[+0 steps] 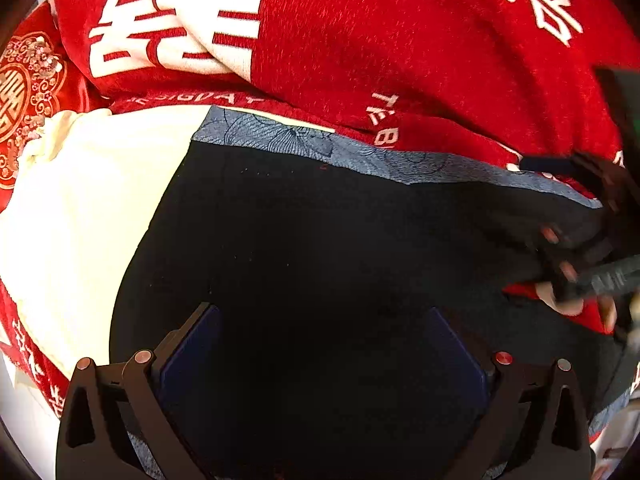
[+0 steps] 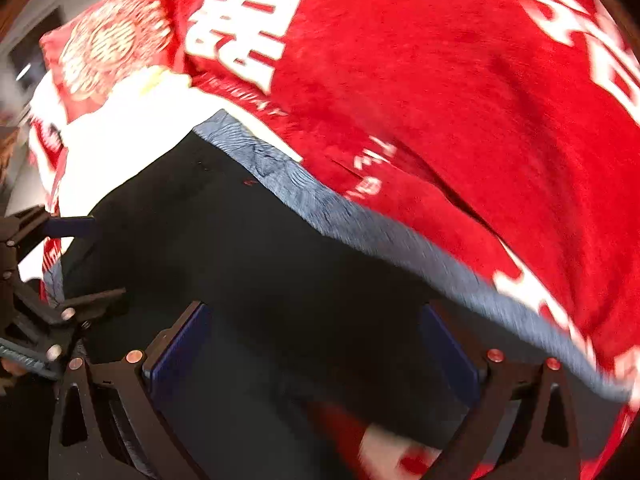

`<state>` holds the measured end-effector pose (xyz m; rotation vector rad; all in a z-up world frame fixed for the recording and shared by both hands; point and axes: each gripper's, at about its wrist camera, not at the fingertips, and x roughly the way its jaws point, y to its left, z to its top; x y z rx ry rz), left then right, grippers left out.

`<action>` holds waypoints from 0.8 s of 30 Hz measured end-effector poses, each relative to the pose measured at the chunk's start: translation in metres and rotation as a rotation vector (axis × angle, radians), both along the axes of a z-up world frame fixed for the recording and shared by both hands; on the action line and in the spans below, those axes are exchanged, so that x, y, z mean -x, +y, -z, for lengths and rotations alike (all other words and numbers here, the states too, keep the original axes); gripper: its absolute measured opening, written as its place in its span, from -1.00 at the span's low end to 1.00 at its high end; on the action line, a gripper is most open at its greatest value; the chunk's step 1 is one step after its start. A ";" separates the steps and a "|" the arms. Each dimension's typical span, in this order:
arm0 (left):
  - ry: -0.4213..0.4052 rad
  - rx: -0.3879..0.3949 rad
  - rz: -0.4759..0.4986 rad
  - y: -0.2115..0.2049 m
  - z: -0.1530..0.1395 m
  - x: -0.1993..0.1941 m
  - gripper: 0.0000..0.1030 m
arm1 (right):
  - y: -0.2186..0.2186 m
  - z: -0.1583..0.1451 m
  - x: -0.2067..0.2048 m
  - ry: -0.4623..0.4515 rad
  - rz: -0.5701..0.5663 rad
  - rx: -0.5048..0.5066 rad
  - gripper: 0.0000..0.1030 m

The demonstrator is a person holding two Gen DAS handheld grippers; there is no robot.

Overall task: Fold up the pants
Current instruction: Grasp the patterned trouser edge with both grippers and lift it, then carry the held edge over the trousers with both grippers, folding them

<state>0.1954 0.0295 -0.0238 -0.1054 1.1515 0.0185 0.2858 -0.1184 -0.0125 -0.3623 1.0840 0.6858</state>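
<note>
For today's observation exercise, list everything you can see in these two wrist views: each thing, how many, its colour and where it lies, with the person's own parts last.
pants: one, black with a blue-grey patterned lining edge, spread in the foreground under both grippers.
blanket: one, red plush with white characters, behind and under the pants.
white cloth: one, cream, left of the pants.
cushion: one, red with gold round pattern, far left.
left gripper: black, blue fingers apart over the pants.
right gripper: black, blue fingers apart over the pants.
hand: one visible, at right, holding the right gripper.
</note>
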 end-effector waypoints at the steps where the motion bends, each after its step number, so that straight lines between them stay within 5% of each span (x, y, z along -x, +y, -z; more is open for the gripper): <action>1: 0.009 0.002 -0.003 0.001 0.003 -0.003 1.00 | 0.007 0.007 -0.014 0.010 -0.031 0.000 1.00; 5: 0.039 0.017 -0.029 0.007 0.016 -0.012 1.00 | 0.027 0.030 -0.054 0.056 -0.142 -0.054 0.98; 14: 0.056 0.040 -0.065 0.019 0.028 -0.031 1.00 | 0.049 0.095 -0.104 0.218 -0.286 0.004 0.58; 16: 0.055 0.037 -0.064 0.019 0.029 -0.036 1.00 | 0.050 0.094 -0.106 0.259 -0.316 -0.050 0.28; 17: 0.055 0.033 -0.064 0.018 0.029 -0.038 1.00 | 0.050 0.093 -0.106 0.286 -0.331 -0.067 -0.19; 21: 0.053 0.038 -0.060 0.016 0.029 -0.041 1.00 | 0.049 0.085 -0.096 0.243 -0.354 -0.025 -0.73; 24: 0.048 0.038 -0.057 0.015 0.026 -0.039 1.00 | 0.045 0.073 -0.096 0.226 -0.324 -0.028 -0.84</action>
